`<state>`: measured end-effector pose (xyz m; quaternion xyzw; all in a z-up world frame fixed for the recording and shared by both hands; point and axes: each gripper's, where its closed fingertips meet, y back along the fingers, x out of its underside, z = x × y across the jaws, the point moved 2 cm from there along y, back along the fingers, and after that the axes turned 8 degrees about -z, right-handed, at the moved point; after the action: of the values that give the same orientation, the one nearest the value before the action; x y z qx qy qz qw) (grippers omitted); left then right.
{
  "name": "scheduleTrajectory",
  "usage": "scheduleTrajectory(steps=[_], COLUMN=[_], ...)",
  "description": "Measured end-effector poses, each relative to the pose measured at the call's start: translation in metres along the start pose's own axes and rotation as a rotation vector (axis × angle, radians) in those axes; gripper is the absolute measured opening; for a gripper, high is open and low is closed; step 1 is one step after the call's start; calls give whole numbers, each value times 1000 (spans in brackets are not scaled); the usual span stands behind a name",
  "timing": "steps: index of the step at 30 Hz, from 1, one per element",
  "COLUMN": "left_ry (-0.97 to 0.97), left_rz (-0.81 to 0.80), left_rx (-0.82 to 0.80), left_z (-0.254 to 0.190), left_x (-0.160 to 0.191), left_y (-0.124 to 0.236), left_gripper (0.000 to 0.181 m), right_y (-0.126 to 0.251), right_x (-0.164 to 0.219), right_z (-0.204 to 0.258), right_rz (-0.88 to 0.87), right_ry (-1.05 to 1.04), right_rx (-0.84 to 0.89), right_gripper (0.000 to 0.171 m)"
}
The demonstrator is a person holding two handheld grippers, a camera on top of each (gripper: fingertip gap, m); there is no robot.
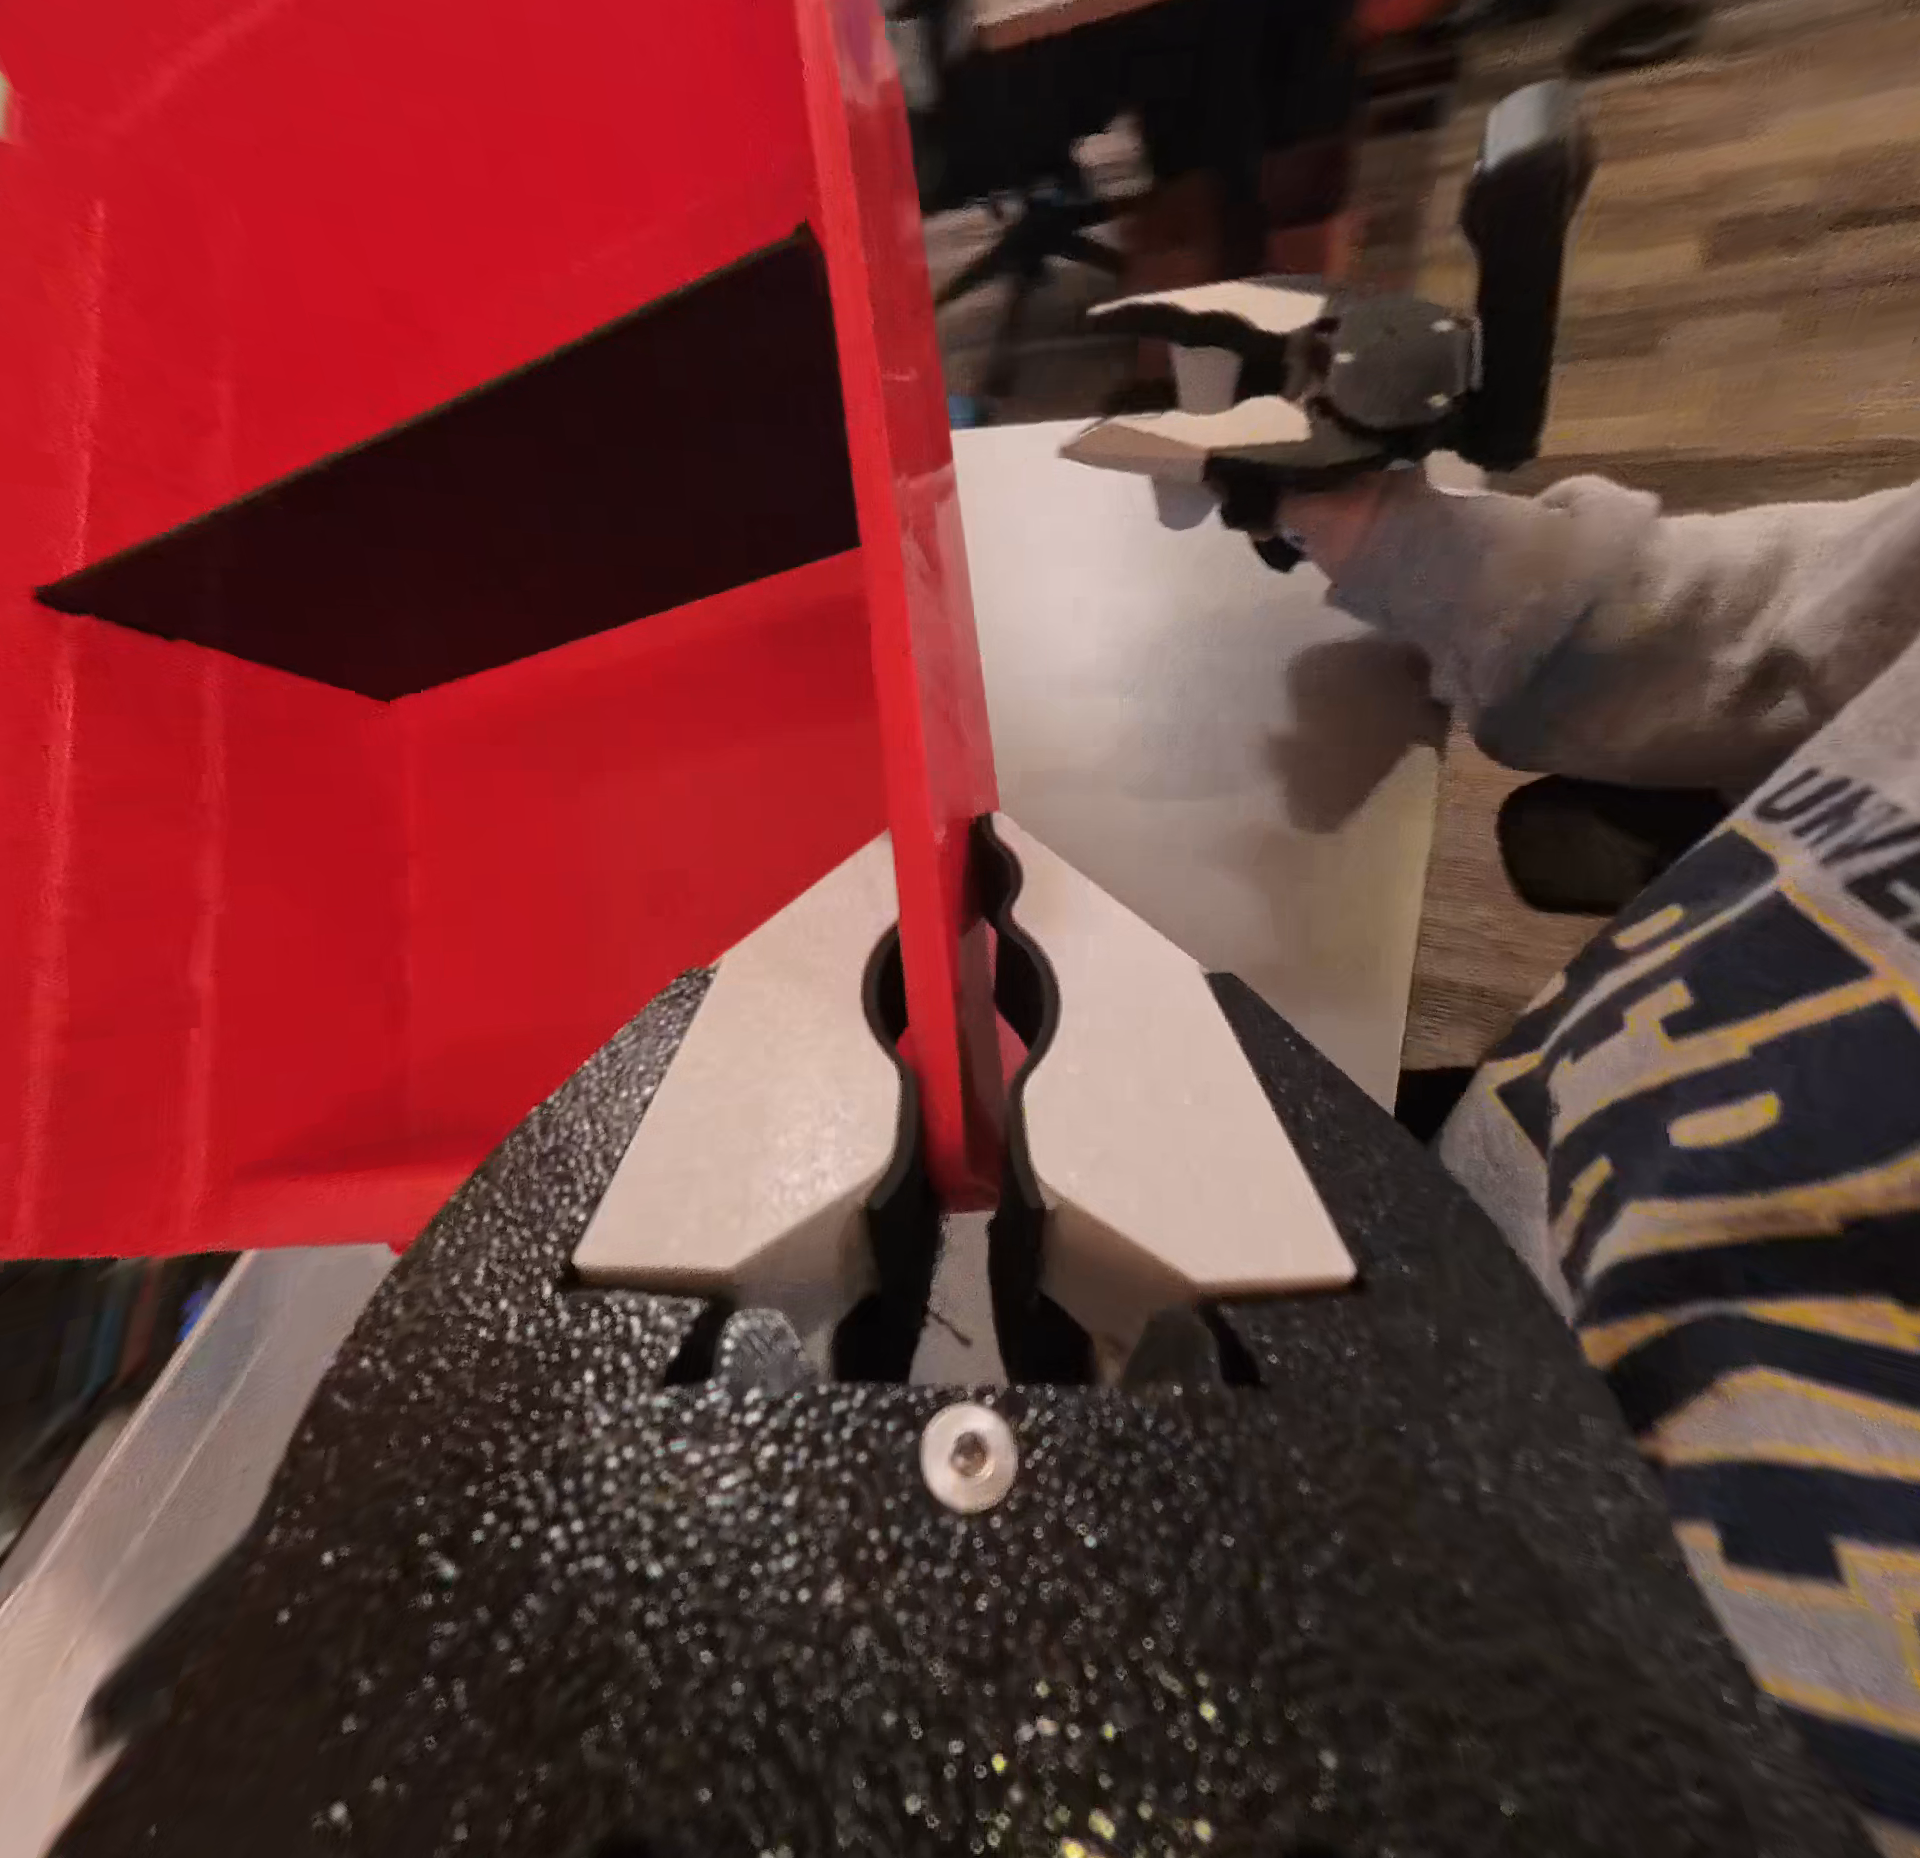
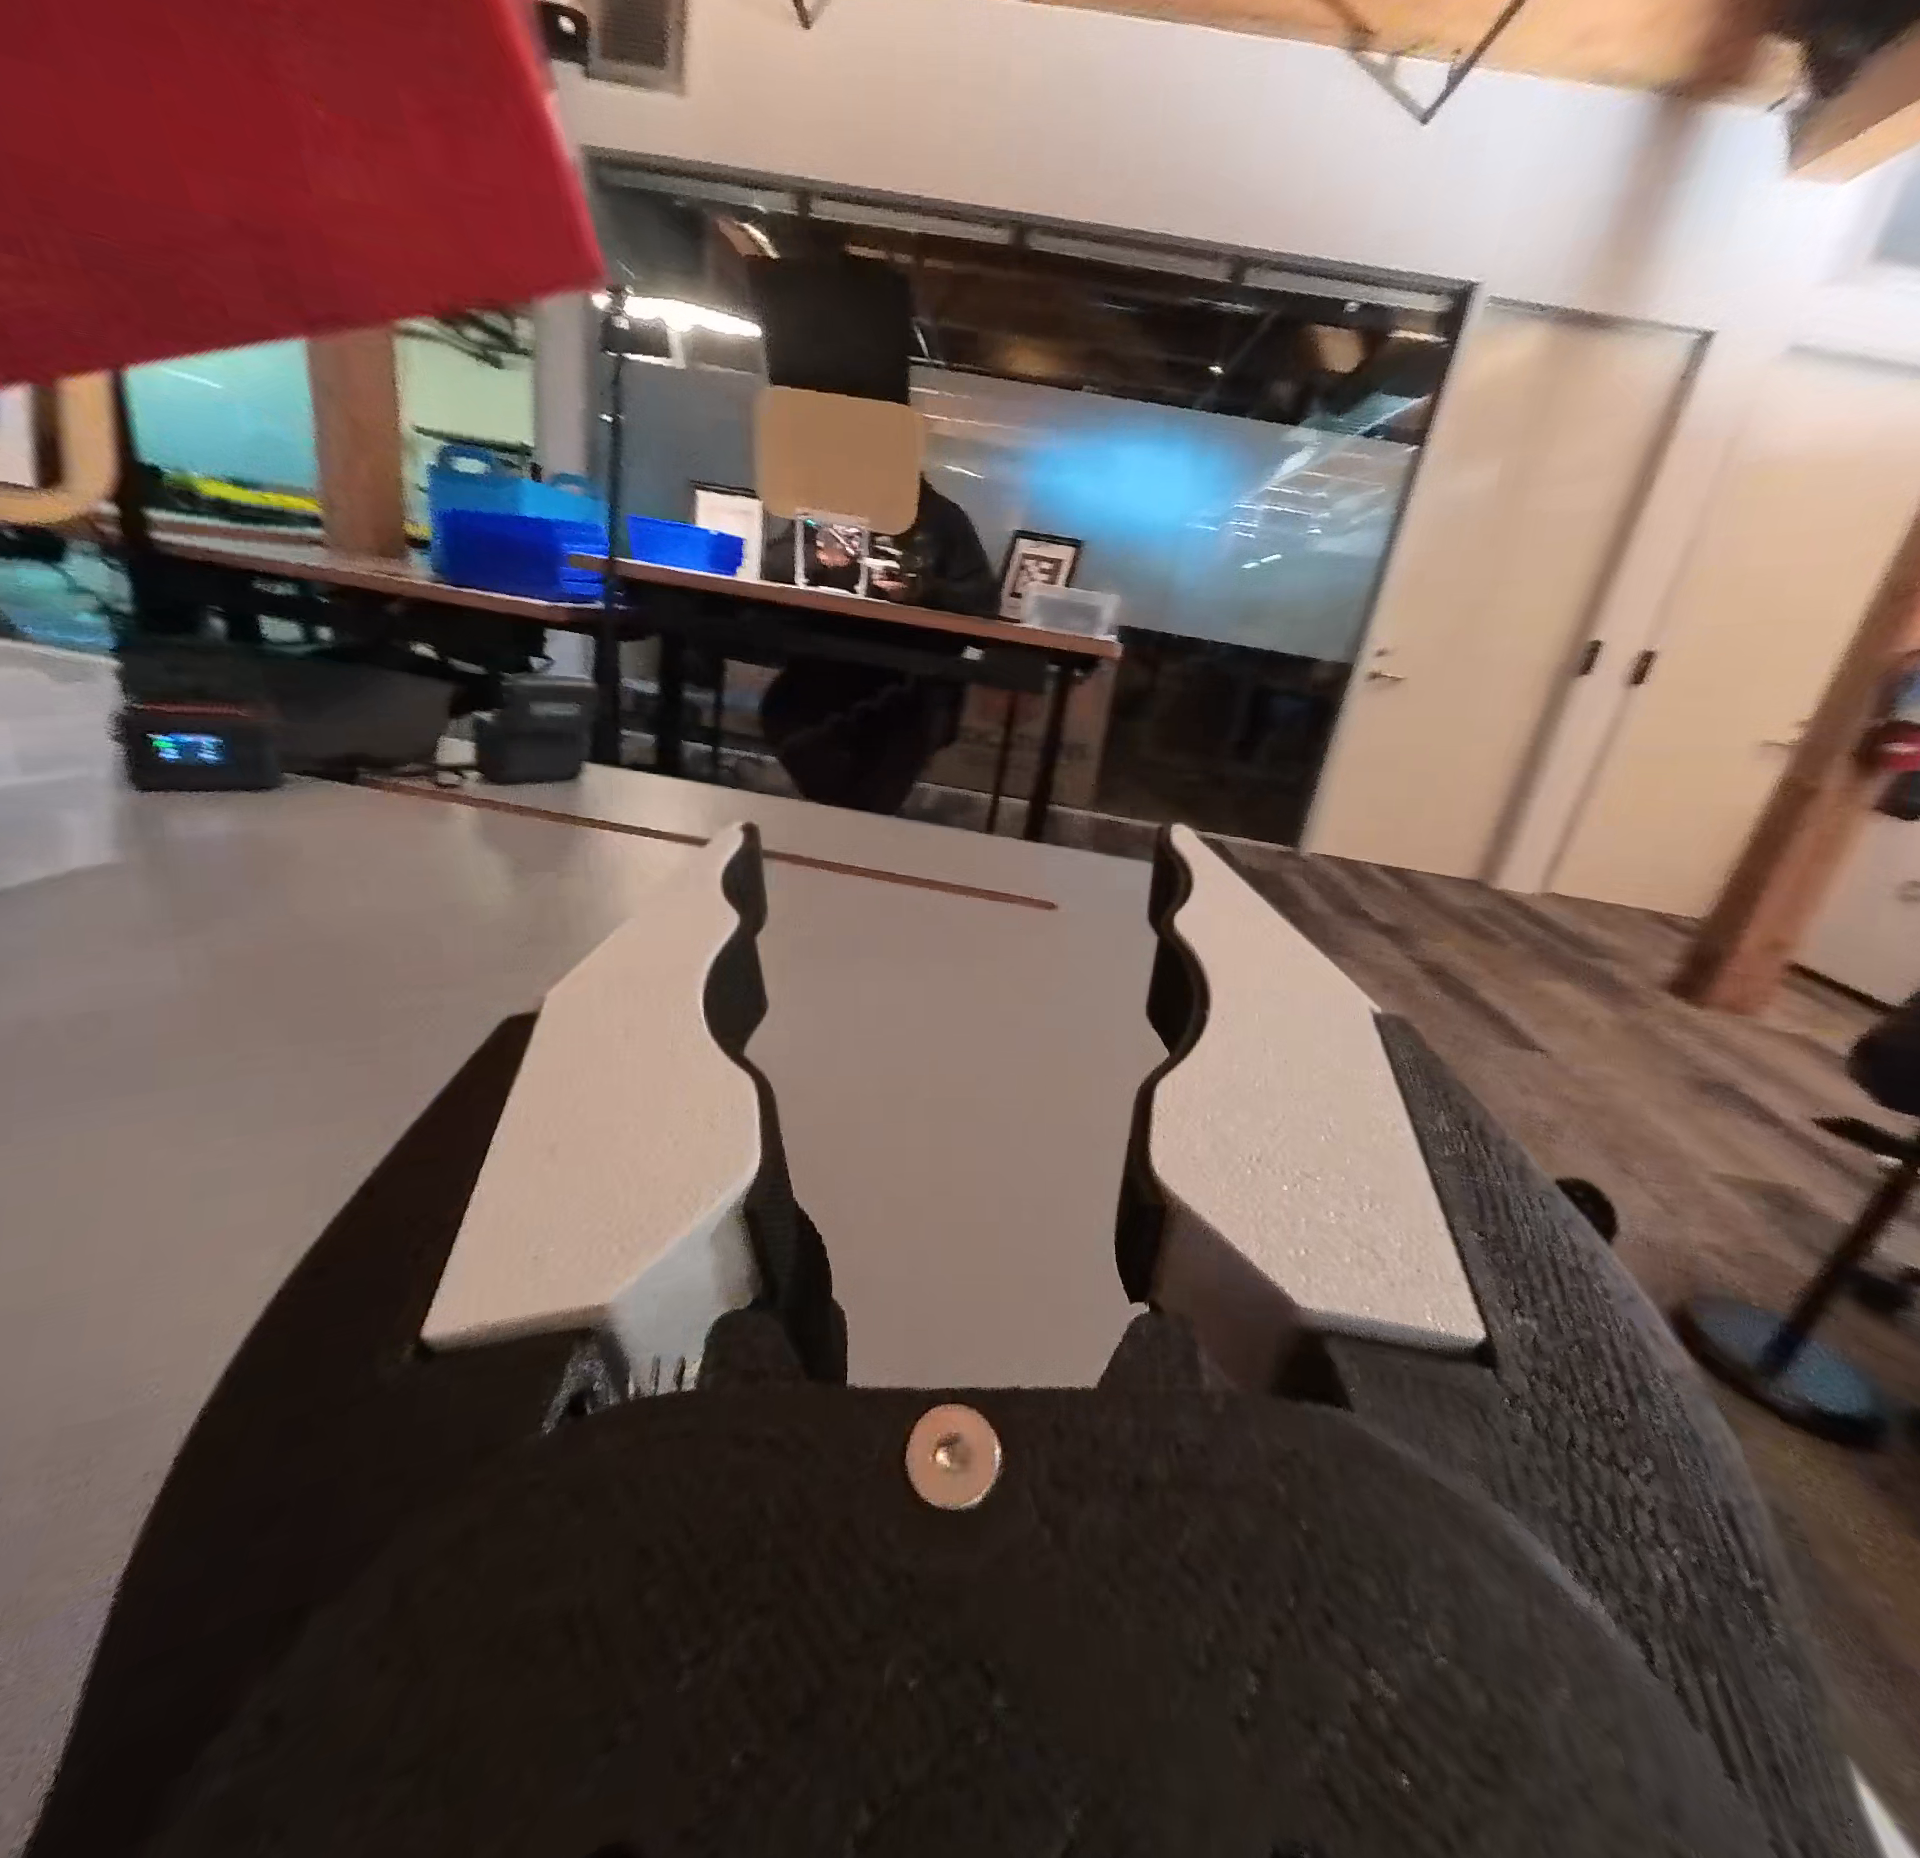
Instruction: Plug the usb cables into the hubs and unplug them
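My left gripper (image 1: 961, 852) is shut on the thin wall of a red bin (image 1: 416, 437) and holds it lifted and tilted above the white table (image 1: 1143, 686). The bin has a dark handle slot in its side and fills the left of the left wrist view. Its corner also shows at the top left of the right wrist view (image 2: 260, 125). My right gripper (image 2: 961, 842) is open and empty above the table (image 2: 260, 977); it also shows farther off in the left wrist view (image 1: 1081, 385). No USB cables or hubs are in view.
A person's grey sleeve (image 1: 1610, 613) and printed sweatshirt (image 1: 1714, 1185) are at the right. Beyond the table edge lies wood flooring (image 2: 1558, 1029). A person (image 2: 883, 645) sits at a far desk with blue bins (image 2: 520, 541). A black stool base (image 2: 1787, 1361) stands at the right. One gripper's finger ends stand about 30 cm off the other's.
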<state>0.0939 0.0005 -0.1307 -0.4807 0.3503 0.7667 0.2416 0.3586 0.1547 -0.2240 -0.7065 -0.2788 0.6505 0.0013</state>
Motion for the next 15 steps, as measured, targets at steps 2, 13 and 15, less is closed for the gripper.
scheduleTrajectory(steps=[2, 13, 15], left_ry=[18, 177, 196], left_rz=[34, 259, 257], left_rx=[107, 152, 137], left_z=[-1, -5, -7], left_x=[4, 79, 85], left_y=[-51, -206, -215], left_gripper=[4, 4, 4], right_y=[10, 18, 17], right_x=[7, 21, 23], right_z=[-18, -28, -26], right_rz=[11, 4, 11], right_ry=[46, -130, -143], right_rx=[37, -32, -49], right_gripper=[73, 75, 75])
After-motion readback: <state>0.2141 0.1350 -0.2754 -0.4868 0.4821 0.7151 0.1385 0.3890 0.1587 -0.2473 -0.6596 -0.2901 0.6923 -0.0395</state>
